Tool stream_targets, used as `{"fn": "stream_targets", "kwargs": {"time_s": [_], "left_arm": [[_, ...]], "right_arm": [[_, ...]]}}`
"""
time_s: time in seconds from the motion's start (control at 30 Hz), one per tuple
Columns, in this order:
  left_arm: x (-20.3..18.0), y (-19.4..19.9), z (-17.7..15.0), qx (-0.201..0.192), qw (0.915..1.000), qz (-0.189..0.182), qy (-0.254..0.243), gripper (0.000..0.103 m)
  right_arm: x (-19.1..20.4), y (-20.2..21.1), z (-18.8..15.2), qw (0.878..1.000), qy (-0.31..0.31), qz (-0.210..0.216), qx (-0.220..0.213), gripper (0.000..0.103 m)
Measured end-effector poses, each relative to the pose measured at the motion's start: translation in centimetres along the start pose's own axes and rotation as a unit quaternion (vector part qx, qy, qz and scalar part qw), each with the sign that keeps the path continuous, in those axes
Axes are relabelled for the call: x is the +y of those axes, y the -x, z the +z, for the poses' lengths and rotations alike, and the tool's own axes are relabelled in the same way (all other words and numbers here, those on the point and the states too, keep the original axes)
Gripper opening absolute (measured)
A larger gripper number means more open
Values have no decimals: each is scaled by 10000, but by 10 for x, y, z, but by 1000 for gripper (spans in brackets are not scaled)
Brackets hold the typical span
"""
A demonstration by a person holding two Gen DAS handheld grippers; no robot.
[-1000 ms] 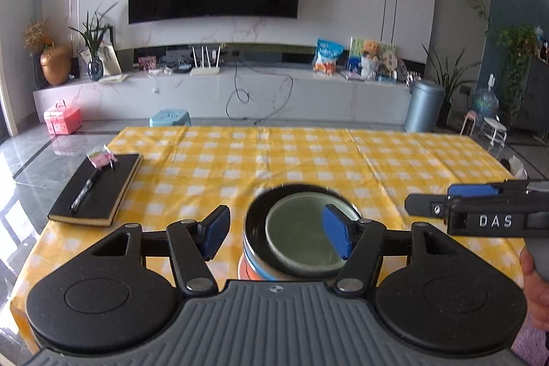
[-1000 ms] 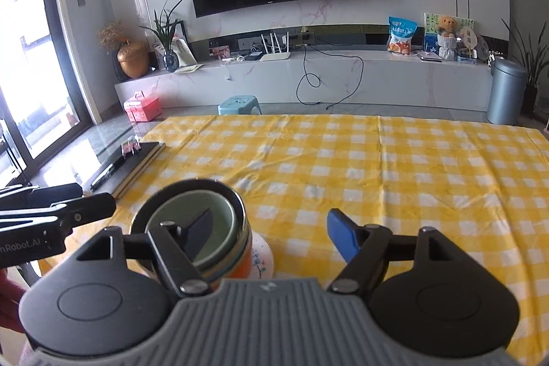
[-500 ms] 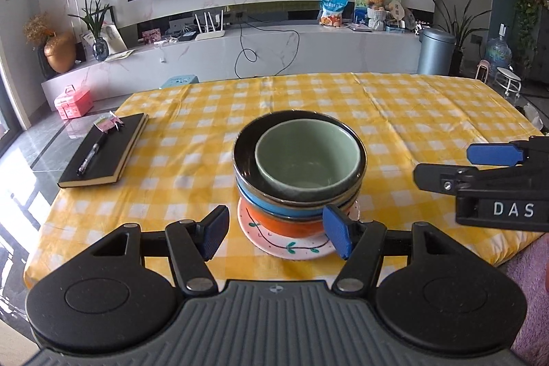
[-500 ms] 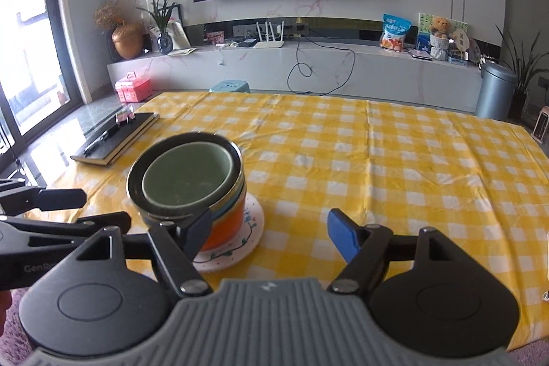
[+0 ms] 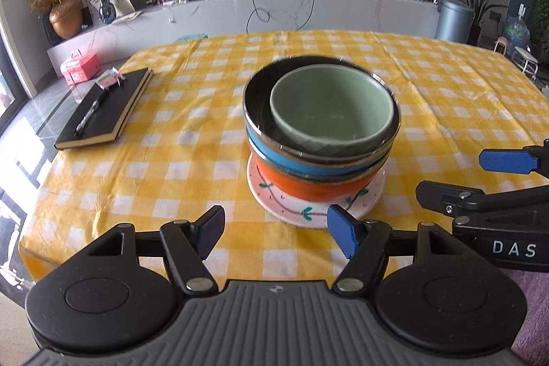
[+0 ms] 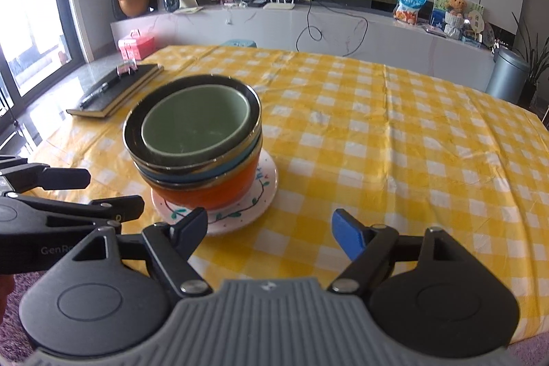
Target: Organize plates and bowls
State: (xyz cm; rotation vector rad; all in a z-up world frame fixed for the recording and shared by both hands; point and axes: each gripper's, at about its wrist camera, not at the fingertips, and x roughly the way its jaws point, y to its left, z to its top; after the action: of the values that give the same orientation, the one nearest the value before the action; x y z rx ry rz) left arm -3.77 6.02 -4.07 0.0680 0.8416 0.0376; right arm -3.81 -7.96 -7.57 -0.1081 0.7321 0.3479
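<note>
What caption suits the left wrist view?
Open left claw faces nested bowls on a floral plate, yellow checked tablecloth.

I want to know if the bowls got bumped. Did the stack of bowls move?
No. The stack of bowls sits on the same plate, equally near the notebook; only the cameras tipped downward.

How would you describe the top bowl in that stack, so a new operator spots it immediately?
On the yellow checked tablecloth, near its front edge, a stack of bowls stands on a white plate with painted vines. The green bowl nests inside the black-lined bowl on top. It is the smallest, the only pale green one, and has no metallic rim.
</note>
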Motion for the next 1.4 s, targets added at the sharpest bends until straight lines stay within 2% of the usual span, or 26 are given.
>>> {"fn": "stream_targets", "kwargs": {"time_s": [0.27,1.4], "left_arm": [[-1,0,-7,156,9999,24,-10,80],[-3,7,-5,85,10000,14,-30,80]], "right_arm": [[-1,-5,-4,9998,-42,15,189,78],[2,-2,-4,9997,-7,-10,231,80]]}}
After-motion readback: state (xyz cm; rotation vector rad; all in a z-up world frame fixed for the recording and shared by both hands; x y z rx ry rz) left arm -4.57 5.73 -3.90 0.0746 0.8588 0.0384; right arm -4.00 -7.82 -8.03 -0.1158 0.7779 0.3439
